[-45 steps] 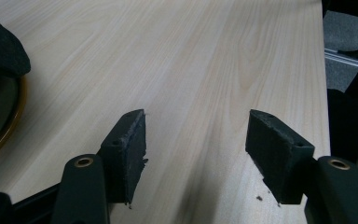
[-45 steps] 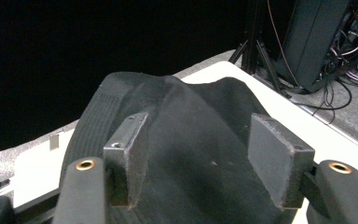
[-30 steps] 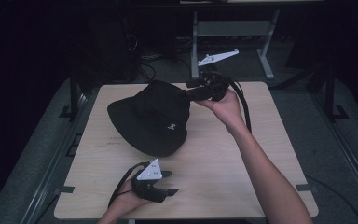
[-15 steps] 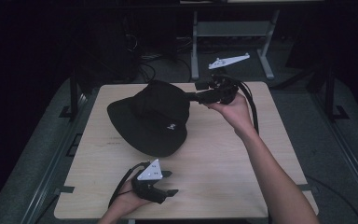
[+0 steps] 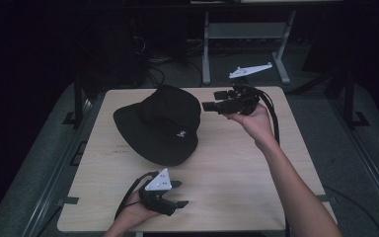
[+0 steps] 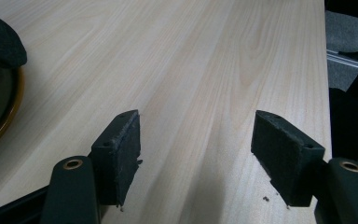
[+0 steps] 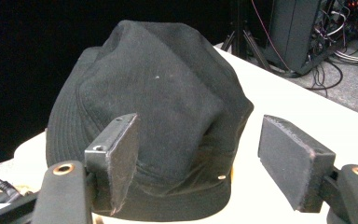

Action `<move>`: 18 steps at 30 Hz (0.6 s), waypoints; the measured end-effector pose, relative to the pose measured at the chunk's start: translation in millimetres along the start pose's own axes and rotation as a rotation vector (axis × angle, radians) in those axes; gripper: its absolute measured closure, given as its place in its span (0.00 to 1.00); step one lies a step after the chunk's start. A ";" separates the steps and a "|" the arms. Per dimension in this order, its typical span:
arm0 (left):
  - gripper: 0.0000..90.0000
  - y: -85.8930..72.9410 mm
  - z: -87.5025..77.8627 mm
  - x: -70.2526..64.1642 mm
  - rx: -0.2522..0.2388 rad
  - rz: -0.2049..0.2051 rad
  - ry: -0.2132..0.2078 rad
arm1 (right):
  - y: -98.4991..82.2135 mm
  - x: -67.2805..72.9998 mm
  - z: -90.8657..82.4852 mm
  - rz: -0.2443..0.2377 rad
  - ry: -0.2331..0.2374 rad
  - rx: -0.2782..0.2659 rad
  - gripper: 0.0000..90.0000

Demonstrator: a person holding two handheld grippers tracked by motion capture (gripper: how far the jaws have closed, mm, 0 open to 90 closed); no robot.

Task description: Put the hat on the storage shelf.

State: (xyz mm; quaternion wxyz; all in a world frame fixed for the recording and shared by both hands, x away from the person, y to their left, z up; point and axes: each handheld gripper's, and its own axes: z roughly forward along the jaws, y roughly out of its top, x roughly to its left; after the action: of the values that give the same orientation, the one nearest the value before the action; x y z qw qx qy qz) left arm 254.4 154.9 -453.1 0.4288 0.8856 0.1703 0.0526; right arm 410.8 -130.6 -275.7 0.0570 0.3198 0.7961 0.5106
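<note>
Jaws wide on our right gripper (image 5: 212, 104), nearer the black hat (image 5: 160, 126), lying at nine o'clock; left gripper (image 5: 180, 195) wide too.

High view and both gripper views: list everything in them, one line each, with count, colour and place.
bucket hat: one, black with a small white logo, on the table's far left half
table: one, pale wood top, centre of the floor
metal stand: one, grey, on the floor behind the table
floor cables: several, dark, behind the table
left gripper: one, black with grey plate, near edge, fingers open
right gripper: one, black, raised beside the hat, fingers open
forearms: two, entering from the bottom
</note>
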 end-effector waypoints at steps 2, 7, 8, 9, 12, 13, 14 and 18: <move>0.36 -0.2 0.1 0.0 0.001 0.002 0.001 | -2.9 -1.7 -2.0 0.008 0.001 -0.002 0.30; 0.36 -0.4 0.0 0.3 0.000 0.000 0.002 | -8.9 -5.2 -5.8 0.013 0.000 0.010 0.29; 0.36 -0.5 0.2 0.3 0.003 0.001 0.001 | -11.6 -6.6 -7.2 0.016 -0.005 0.009 0.29; 0.36 -0.5 0.2 0.3 0.003 0.001 0.001 | -13.3 -7.4 -7.8 0.019 -0.007 0.009 0.28; 0.36 -0.5 0.6 -0.7 0.005 0.002 -0.002 | -16.2 -8.7 -8.9 0.025 -0.011 0.011 0.28; 0.36 -0.5 0.6 -0.7 0.006 0.003 -0.002 | -18.0 -9.7 -9.8 0.026 -0.011 0.012 0.28; 0.35 -0.6 0.3 -0.3 0.009 0.006 0.000 | -21.3 -11.8 -10.9 0.034 -0.011 0.014 0.26; 0.35 -1.0 0.0 0.3 0.001 0.007 0.004 | -26.4 -14.6 -13.7 0.045 -0.013 0.014 0.26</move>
State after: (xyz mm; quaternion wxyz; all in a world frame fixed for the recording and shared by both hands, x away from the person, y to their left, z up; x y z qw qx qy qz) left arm 254.5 155.5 -453.9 0.4276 0.8864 0.1682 0.0560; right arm 404.7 -156.7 -295.2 0.0484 0.3413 0.7919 0.5040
